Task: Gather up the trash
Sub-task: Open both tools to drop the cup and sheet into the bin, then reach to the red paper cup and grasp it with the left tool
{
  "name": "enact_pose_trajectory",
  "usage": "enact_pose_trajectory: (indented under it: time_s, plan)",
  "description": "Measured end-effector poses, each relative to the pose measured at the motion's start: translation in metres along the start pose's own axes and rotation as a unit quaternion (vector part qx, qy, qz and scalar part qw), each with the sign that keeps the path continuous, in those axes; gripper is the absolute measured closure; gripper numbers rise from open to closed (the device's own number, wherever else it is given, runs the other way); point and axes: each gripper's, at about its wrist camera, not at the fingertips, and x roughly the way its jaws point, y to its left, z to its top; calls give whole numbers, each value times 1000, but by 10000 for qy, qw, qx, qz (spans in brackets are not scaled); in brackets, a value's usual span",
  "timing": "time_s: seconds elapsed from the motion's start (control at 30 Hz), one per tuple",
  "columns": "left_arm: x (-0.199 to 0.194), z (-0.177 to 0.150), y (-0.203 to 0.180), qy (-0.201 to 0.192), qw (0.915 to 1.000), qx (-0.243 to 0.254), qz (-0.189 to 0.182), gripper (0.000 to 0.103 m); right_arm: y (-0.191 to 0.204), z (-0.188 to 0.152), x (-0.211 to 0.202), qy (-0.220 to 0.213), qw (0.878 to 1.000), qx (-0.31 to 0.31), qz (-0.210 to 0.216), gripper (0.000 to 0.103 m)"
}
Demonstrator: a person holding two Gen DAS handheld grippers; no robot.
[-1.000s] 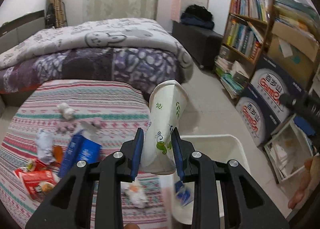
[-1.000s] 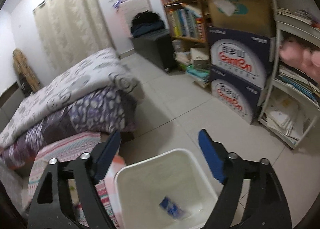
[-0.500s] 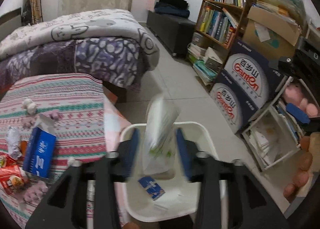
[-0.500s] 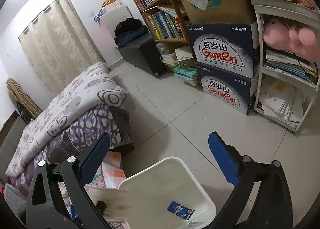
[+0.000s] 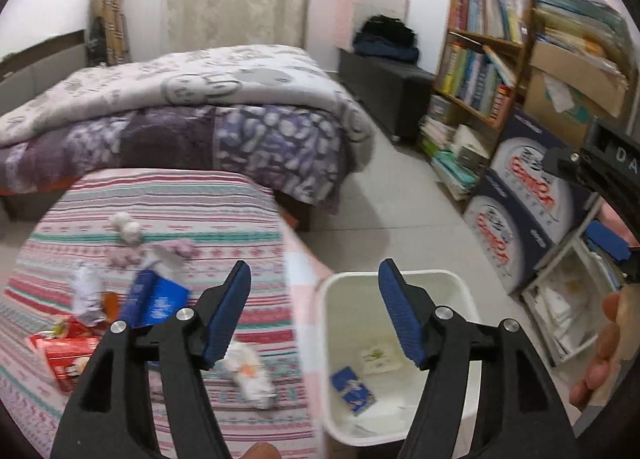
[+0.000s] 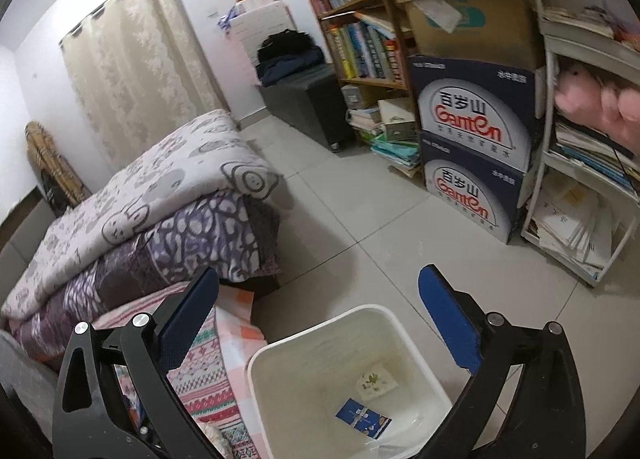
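1. The paper cup (image 5: pixel 378 355) lies flat at the bottom of the white bin (image 5: pixel 460 291). You can see it in the right view too (image 6: pixel 376 381), near the far wall of the bin (image 6: pixel 320 327).
2. A small blue packet (image 5: pixel 353 383) lies in the bin just beside the cup, closer to you.
3. Your left gripper (image 5: pixel 314 311) hangs over the near edge of the bin and the table. Its jaws have just been opening. They stand apart now and nothing is between them.
4. Your right gripper (image 6: pixel 318 325) hangs over the bin too. Its jaws have just been opening and now stand very wide. Nothing is between them.
5. The bin stands on the tile floor (image 6: pixel 360 219), right next to the table with the striped cloth (image 5: pixel 180 211).
6. More trash is on the cloth. There is a blue box (image 5: pixel 154 301), a red wrapper (image 5: pixel 66 351), a white crumpled wrapper (image 5: pixel 252 375) near your left jaw, and some white paper balls (image 5: pixel 128 229) farther back.
7. Behind the table is a bed (image 5: pixel 180 99) with a grey and purple blanket.
8. By the wall on the right stand two stacked water boxes (image 6: pixel 472 143) and a bookshelf (image 6: pixel 360 39).
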Motion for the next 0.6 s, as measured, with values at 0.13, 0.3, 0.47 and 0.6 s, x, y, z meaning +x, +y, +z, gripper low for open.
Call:
enact_pose_trajectory:
  time_s: [0.13,0.3,0.47,0.6]
  plan:
    - [-3,-1,29,36,9989,-249,388,32,24,-13,2,110,9993,-328,119,7]
    - [-9,-5,66,37,9939,-492,986,23,55,-29,3,198,9966,-754,253,7]
    - [-17,-16,98,83,9861,-511,1579,19,82,-44,4,328,9927,-1081,431,7]
    - [-21,-25,123,239,9820,-611,1773,18,105,-57,5,473,9890,-1268,601,7]
